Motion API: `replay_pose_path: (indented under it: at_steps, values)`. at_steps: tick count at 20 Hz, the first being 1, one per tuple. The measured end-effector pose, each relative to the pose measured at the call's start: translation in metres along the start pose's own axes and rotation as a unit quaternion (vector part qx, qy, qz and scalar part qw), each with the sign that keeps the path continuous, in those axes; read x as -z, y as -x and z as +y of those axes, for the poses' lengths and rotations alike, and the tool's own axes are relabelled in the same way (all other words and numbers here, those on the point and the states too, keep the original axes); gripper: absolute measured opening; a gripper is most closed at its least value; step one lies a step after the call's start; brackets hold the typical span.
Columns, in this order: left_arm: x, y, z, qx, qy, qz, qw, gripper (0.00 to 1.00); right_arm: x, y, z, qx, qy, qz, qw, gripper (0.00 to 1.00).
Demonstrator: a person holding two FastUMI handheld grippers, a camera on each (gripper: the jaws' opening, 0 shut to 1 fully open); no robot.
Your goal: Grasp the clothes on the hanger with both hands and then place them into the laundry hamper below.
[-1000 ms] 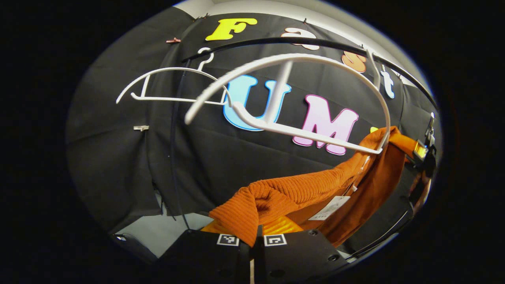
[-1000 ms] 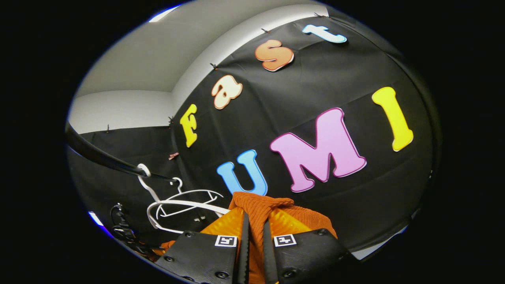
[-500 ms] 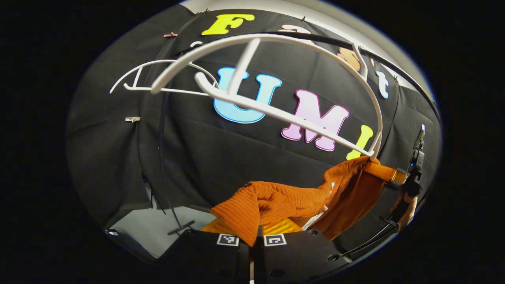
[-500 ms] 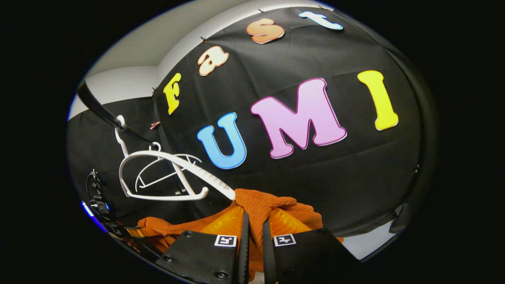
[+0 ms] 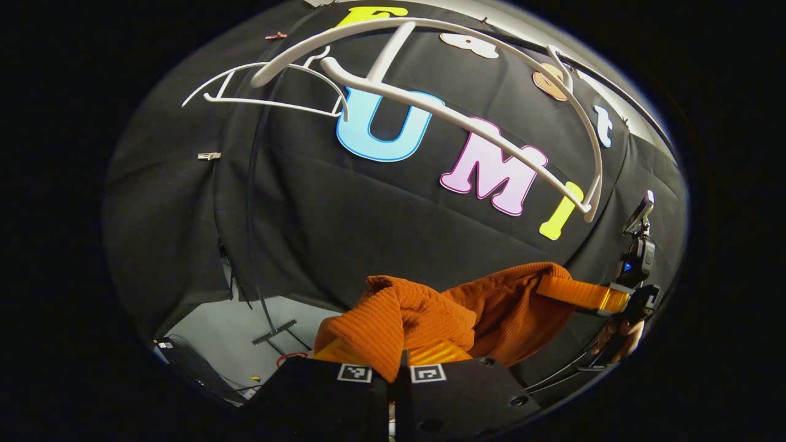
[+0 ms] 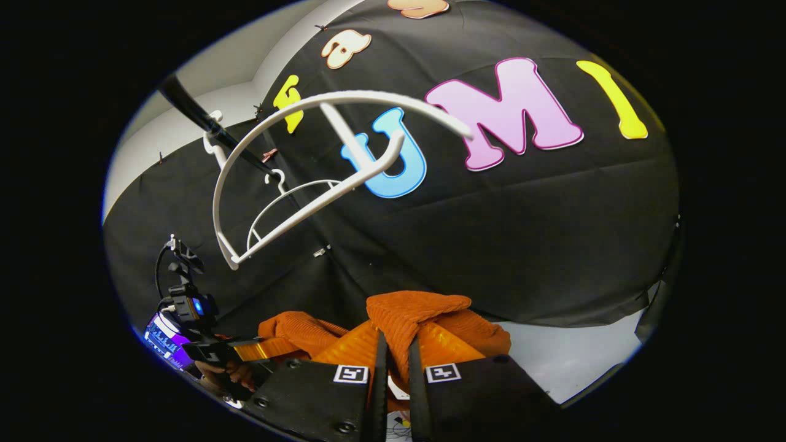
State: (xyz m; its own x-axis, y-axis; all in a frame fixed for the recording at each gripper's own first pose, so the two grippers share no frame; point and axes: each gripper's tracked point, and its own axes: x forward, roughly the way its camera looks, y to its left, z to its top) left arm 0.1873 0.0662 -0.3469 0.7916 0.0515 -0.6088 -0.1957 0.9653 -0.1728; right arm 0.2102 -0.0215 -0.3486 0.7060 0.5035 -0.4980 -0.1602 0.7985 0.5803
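Note:
An orange ribbed knit garment hangs slack between my two grippers, clear of the white hanger above it. My left gripper is shut on one end of the cloth, at the bottom of the left gripper view. In that view the right gripper shows farther off at the right edge, held by a hand, pinching the other end. In the right gripper view my right gripper is shut on a fold of the garment, and the bare hanger hangs on a black rail.
A second, thinner white hanger hangs behind the first on the same rail. A black stand pole runs down to a foot on the pale floor. The left gripper and its hand show low at the left of the right gripper view.
Both grippers have moved down with the garment. Its right end has slipped off the hanger's tip, and the hanger now hangs bare and higher in both views.

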Motion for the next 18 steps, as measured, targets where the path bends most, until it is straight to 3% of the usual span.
replay_pose_path:
  at_steps: [4, 9, 18]
  values:
    - [0.002, -0.008, -0.015, 0.014, -0.001, 0.002, 1.0, 0.08, 0.023, -0.005, 0.018, -0.019, -0.007, 0.035, 0.999, 0.19]
    - [0.037, -0.016, -0.021, 0.021, 0.023, 0.047, 0.998, 0.06, 0.061, -0.007, 0.017, -0.021, -0.053, 0.07, 0.996, 0.19]
    - [0.075, -0.027, -0.025, 0.017, -0.002, 0.11, 0.994, 0.06, 0.102, -0.009, 0.021, -0.017, -0.055, 0.133, 0.989, 0.2]
